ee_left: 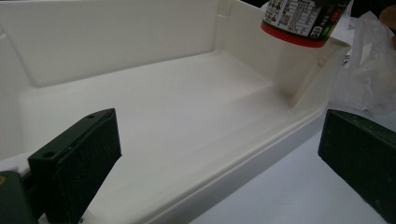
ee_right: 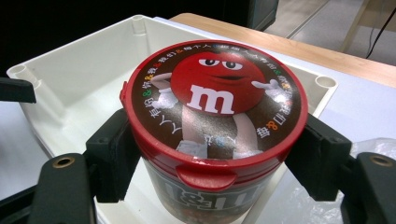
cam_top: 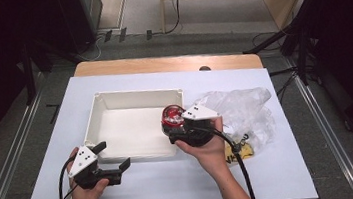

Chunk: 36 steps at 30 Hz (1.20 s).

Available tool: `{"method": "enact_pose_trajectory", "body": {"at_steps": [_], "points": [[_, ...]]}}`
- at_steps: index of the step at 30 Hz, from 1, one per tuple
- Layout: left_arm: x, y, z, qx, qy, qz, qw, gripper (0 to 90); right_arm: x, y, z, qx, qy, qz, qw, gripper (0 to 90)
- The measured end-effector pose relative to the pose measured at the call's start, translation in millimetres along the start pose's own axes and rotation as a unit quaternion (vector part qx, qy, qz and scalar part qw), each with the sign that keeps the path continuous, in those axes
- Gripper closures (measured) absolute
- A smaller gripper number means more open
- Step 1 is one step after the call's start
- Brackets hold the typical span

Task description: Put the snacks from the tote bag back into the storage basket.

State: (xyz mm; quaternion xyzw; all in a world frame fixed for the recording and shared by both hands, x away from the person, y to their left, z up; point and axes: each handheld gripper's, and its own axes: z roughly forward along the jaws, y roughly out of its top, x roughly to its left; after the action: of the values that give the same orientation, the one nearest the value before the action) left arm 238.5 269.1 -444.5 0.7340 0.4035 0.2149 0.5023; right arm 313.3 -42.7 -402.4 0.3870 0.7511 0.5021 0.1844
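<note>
The right tongs [ee_right: 217, 154] pinch a round M&M's candy tub [ee_right: 212, 135], their black jaws pressed flat against its two sides just under the glossy red lid [ee_right: 215, 100]. The lid is a smooth plastic disc with a raised rim and a small front tab, printed with the red candy character on a brown ground. The tub hangs upright over the right-hand end of a white plastic bin [cam_top: 134, 97], a shallow rectangular tray with rounded corners and a matte, smooth floor.

The left tongs [cam_top: 114, 156] stand spread wide with nothing between them, one blocky jaw over the bin's near rim and the other outside it above the white sheet [cam_top: 173, 180] that covers the wooden desk [cam_top: 160, 63].

Just beyond the right tongs, on their far side from the bin, lies a crumpled clear plastic bag [cam_top: 243, 109], thin and wrinkled, with something yellow [cam_top: 238, 150] at its near edge.
</note>
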Motion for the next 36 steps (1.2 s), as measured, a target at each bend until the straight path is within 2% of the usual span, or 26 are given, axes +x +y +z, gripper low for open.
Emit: {"method": "enact_pose_trajectory", "body": {"at_steps": [6, 12, 26, 30, 36], "points": [[0.1, -0.9, 0.8, 0.001, 0.001, 0.0, 1.0, 0.0, 0.0, -3.9, 0.2, 0.002, 0.003, 0.001, 1.0, 26.0], [-1.0, -0.7, 0.5, 0.001, 0.002, -0.001, 1.0, 0.0, 3.3, -9.5, 1.4, 0.014, 0.004, -0.014, 0.9998, 25.9], [-0.4, -2.2, 1.9, 0.005, 0.003, -0.002, 1.0, 0.0, 5.6, -19.6, 9.7, 0.043, -0.005, -0.03, 0.9986, 25.8], [-1.1, -2.5, 2.5, 0.006, 0.002, -0.001, 1.0, 0.0, 6.4, -19.9, 9.1, 0.045, -0.007, -0.037, 0.9983, 25.7], [-0.5, -2.5, 2.1, 0.006, 0.003, -0.001, 1.0, 0.0, 7.2, -20.8, 8.0, 0.043, -0.009, -0.034, 0.9984, 25.6]]}}
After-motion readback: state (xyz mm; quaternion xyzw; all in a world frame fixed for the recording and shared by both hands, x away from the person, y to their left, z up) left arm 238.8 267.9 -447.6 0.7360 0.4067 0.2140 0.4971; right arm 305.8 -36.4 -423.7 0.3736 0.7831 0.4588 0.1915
